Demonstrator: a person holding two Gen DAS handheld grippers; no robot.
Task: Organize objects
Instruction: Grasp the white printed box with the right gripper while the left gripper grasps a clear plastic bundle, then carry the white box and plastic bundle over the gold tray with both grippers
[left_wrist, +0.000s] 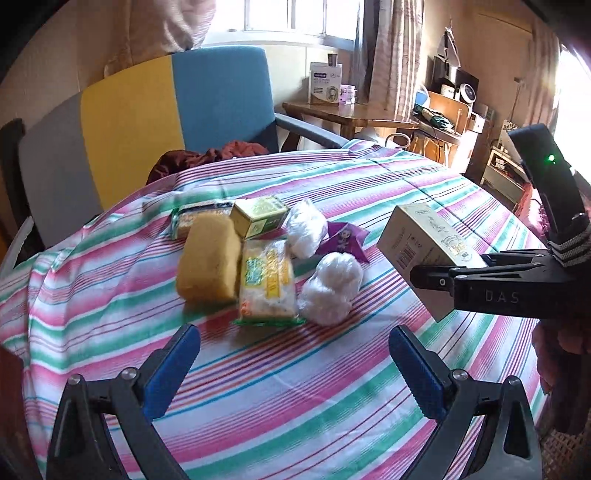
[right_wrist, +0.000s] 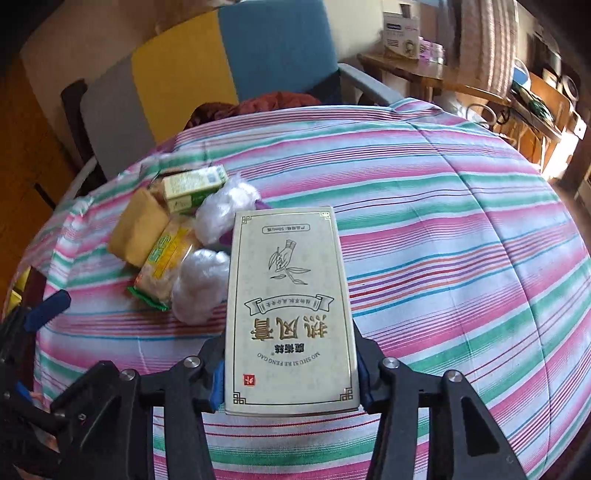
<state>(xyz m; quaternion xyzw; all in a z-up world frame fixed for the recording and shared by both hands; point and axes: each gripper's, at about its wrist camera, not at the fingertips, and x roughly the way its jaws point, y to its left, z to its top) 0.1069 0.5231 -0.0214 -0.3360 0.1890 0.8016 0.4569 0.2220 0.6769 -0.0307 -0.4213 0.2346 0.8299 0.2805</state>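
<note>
My right gripper (right_wrist: 290, 373) is shut on a cream box with gold Chinese print (right_wrist: 290, 295) and holds it above the striped tablecloth (right_wrist: 443, 221); the box also shows in the left wrist view (left_wrist: 417, 251). My left gripper (left_wrist: 295, 358) is open and empty, low over the cloth in front of a cluster: a yellow sponge (left_wrist: 208, 258), a noodle packet (left_wrist: 267, 284), a small green box (left_wrist: 258, 216), two white plastic bundles (left_wrist: 330, 291) and a purple wrapper (left_wrist: 345, 236). The cluster lies left of the held box in the right wrist view (right_wrist: 173, 236).
A grey, yellow and blue chair (left_wrist: 147, 122) stands behind the table with a dark red cloth (left_wrist: 210, 155) on its seat. A wooden side table (left_wrist: 343, 114) and cluttered shelves (left_wrist: 454, 110) are at the back right.
</note>
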